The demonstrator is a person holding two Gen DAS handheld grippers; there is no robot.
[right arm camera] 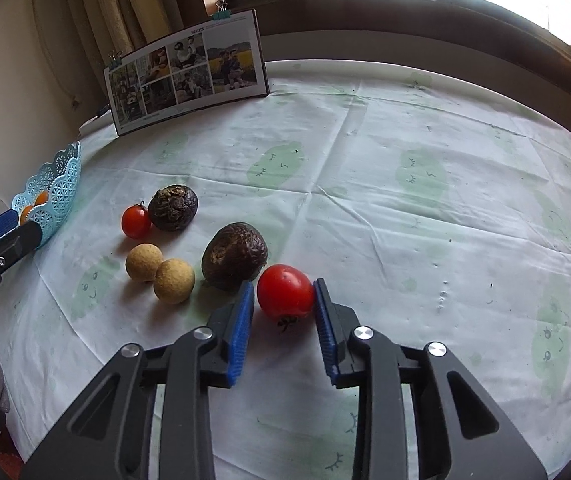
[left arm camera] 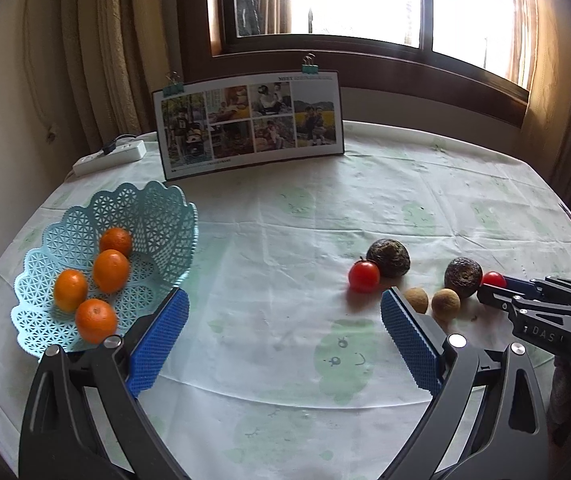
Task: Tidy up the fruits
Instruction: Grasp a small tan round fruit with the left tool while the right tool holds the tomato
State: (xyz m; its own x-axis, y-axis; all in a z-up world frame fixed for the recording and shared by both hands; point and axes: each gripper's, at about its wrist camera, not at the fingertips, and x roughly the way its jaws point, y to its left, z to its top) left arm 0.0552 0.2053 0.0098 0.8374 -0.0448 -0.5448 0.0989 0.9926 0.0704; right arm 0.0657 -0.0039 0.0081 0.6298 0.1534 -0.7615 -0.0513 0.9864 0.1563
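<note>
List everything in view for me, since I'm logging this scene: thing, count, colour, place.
Basket: one, light blue, table's left.
Oranges: four, orange, in the basket.
Tomatoes: two, red; one beside a dark fruit, one between the right claw's fingers.
Wrinkled fruits: two, dark brown, mid-table.
Round fruits: two, tan, touching each other.
Photo board: one, clipped, upright at the back.
Power strip: one, white, back left.
Tablecloth: one, white-green.
Left claw: open, empty.
Right claw: around the tomato.

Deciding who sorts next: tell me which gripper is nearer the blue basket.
Left. The left gripper hovers open with one finger beside the blue basket; the right gripper brackets a tomato far across the table.
</note>
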